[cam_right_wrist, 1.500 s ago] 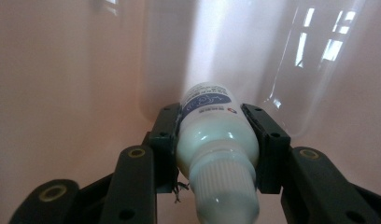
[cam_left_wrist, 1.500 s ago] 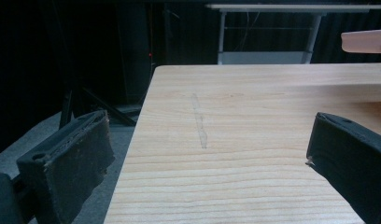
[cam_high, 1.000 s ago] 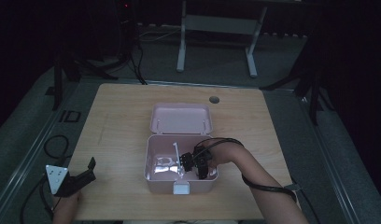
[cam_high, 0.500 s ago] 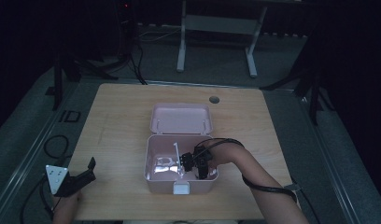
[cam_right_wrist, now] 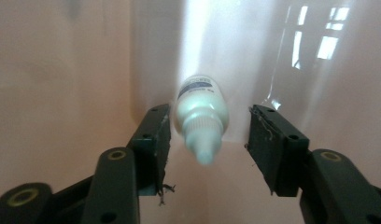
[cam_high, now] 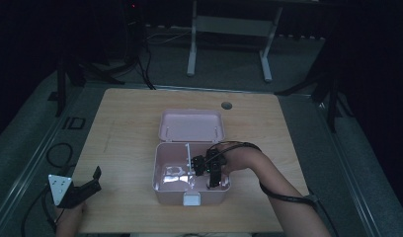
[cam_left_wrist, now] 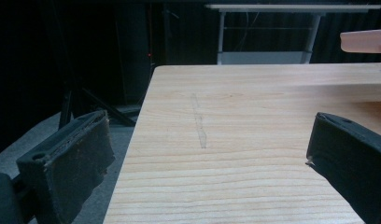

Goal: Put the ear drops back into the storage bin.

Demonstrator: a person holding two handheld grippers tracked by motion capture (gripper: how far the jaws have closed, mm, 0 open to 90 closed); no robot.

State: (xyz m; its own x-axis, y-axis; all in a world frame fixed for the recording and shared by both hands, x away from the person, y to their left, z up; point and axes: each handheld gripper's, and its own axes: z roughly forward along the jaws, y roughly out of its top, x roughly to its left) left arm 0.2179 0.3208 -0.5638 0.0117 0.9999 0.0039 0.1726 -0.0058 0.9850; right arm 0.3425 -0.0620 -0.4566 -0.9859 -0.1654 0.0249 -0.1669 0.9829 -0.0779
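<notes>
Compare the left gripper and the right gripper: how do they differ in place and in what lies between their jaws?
The left gripper sits at the near left edge of the table, while the right gripper reaches into the open pink box. The left gripper's jaws stand wide over bare wood; the right gripper's jaws flank a small white bottle, one close beside it, the other apart. Both are open, with black jaws.

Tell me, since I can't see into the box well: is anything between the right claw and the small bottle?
Nothing visible. In the right gripper view the small white bottle lies between the open jaws of the right claw, its tip pointing back at the camera, inside the pink box.
</notes>
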